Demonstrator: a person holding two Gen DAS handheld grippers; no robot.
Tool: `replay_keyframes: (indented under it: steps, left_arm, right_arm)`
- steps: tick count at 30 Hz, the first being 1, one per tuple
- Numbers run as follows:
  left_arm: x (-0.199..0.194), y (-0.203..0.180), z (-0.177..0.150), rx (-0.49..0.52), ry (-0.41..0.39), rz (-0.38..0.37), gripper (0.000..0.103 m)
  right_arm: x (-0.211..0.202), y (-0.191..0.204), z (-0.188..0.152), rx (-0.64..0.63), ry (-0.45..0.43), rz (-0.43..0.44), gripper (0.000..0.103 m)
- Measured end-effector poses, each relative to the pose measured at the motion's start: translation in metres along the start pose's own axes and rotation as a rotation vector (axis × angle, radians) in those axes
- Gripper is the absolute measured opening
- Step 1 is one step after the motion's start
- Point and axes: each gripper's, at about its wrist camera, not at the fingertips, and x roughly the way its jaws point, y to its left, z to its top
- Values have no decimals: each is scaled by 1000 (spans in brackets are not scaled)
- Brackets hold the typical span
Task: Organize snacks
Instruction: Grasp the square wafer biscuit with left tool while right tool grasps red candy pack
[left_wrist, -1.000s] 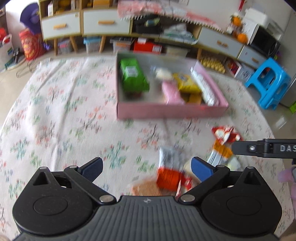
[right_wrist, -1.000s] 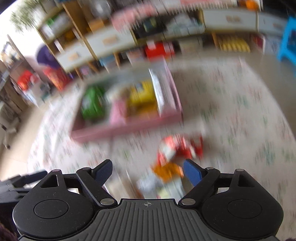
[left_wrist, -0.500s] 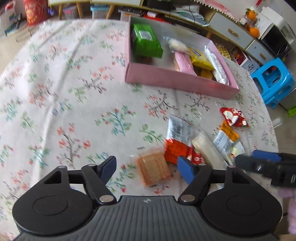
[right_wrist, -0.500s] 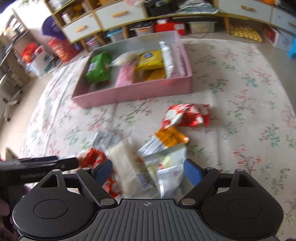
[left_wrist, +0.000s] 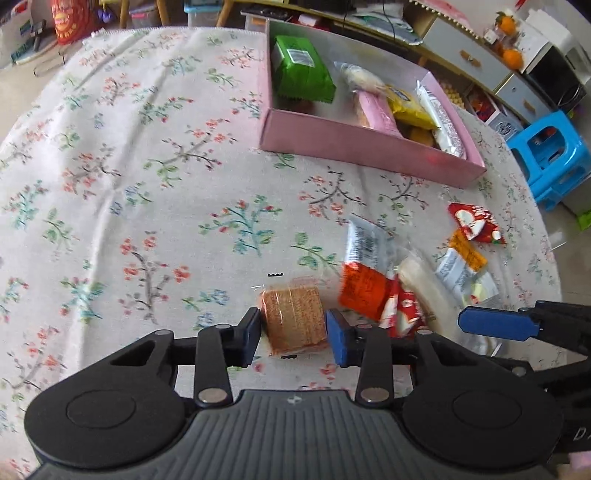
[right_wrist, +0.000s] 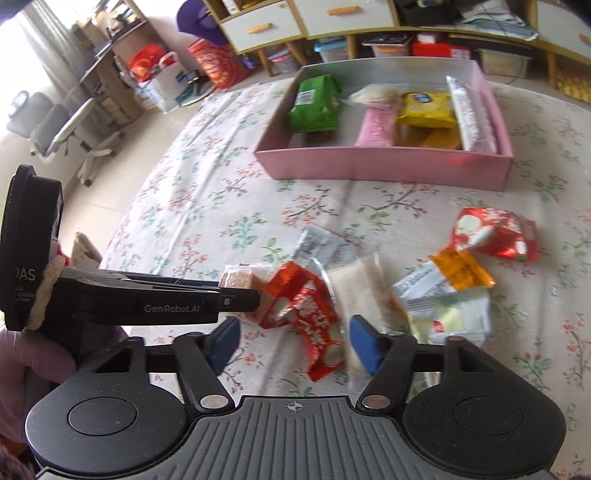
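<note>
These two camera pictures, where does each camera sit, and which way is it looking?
Left wrist view: sits on the left tool, looking forward and down at the flowered cloth; its two fingers have just been closing on the brown biscuit pack.
Right wrist view: sits on the right tool, looking down at the red snack packet between its closing fingers; a gloved hand shows.
Both share the pink box of snacks and the loose pile, and each shows the other tool.
</note>
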Motion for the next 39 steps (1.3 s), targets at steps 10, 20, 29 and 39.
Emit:
replay_keyframes:
  steps: [10, 20, 29, 39]
  left_arm:
    - [-12, 26, -6, 14, -24, 41, 36]
    - [-17, 32, -9, 16, -26, 52, 36]
    - [-14, 34, -10, 23, -18, 66, 38]
    - [-11, 30, -10, 47, -12, 84, 39]
  right_arm:
    - [28, 9, 3, -49, 39, -72, 52]
    - [39, 29, 10, -72, 33, -48, 48]
    - [47, 44, 7, -190, 39, -95, 53]
    - [49, 48, 1, -279, 82, -122, 54]
